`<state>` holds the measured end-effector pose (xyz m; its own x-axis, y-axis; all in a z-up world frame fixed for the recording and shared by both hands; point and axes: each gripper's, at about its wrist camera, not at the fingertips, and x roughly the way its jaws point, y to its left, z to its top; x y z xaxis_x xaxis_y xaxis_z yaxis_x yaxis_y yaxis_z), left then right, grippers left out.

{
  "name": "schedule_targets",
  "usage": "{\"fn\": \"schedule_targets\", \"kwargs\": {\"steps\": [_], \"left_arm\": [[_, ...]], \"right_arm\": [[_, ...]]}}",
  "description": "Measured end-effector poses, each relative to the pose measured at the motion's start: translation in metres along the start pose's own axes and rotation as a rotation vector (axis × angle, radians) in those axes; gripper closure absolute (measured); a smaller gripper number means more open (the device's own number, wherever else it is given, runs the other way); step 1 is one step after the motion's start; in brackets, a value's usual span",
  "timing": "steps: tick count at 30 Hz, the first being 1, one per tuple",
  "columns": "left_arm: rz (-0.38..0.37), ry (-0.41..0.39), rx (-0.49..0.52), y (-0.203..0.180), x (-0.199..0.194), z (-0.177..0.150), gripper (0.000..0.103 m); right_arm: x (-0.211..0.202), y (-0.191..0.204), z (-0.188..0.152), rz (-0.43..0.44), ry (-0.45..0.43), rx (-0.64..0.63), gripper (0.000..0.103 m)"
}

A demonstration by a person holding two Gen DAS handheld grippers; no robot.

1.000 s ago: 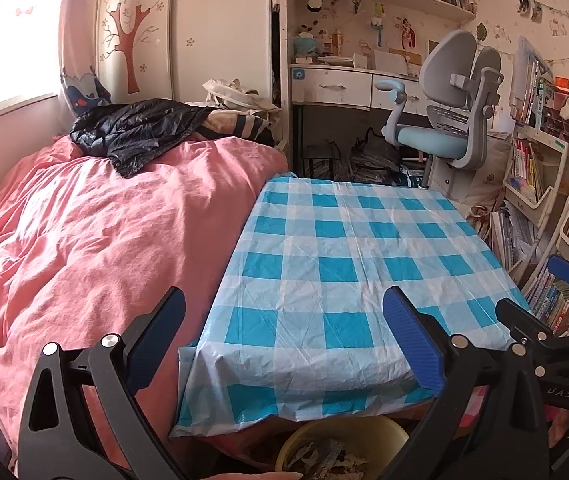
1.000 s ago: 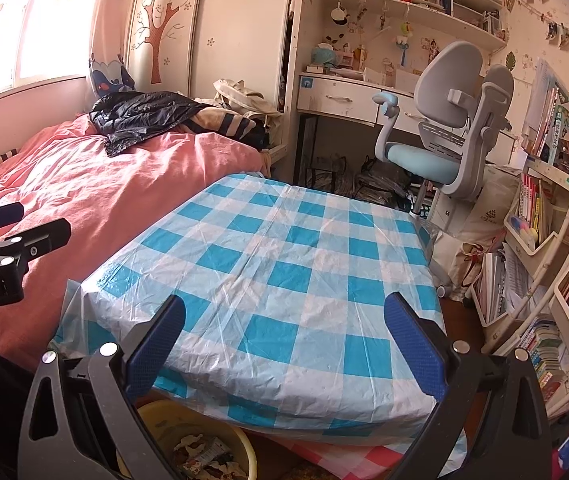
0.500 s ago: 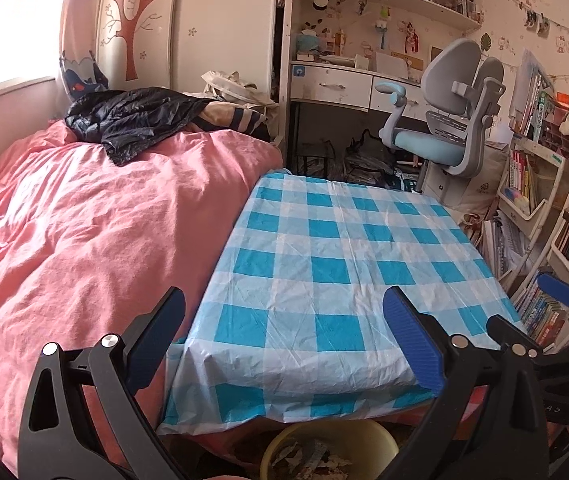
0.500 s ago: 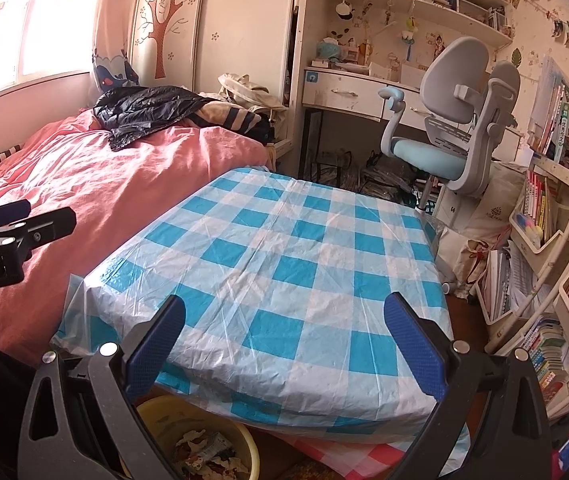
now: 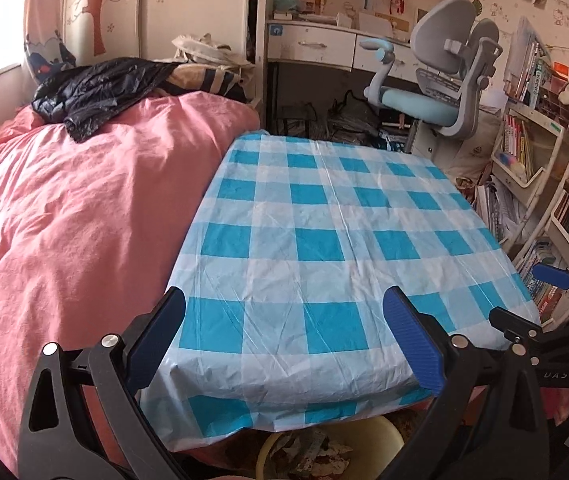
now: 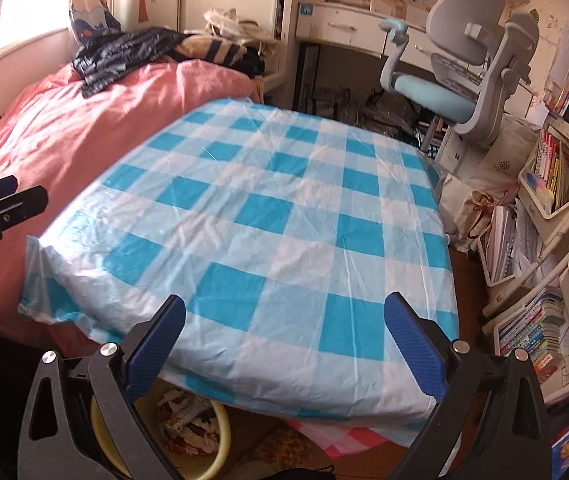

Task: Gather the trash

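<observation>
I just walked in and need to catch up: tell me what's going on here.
A person holds two grippers over a table with a blue-checked plastic cloth, beside a bed with a pink duvet. The left gripper and right gripper are both open and empty. No trash shows on the cloth. A yellow bin by the table's near edge holds scraps of paper trash.

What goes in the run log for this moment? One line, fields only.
left gripper: open, empty | right gripper: open, empty | checked tablecloth: bare | yellow bin: trash inside
</observation>
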<state>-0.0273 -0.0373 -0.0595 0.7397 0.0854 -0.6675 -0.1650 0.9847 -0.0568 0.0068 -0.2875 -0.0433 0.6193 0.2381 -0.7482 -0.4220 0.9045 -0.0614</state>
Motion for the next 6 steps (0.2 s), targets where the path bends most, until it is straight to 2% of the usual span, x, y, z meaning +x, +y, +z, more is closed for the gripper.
{"fn": "schedule_targets", "kwargs": {"steps": [6], "left_arm": [[0.0, 0.018, 0.026, -0.005, 0.022, 0.015, 0.007]], "right_arm": [[0.04, -0.018, 0.021, -0.017, 0.067, -0.024, 0.008]]}}
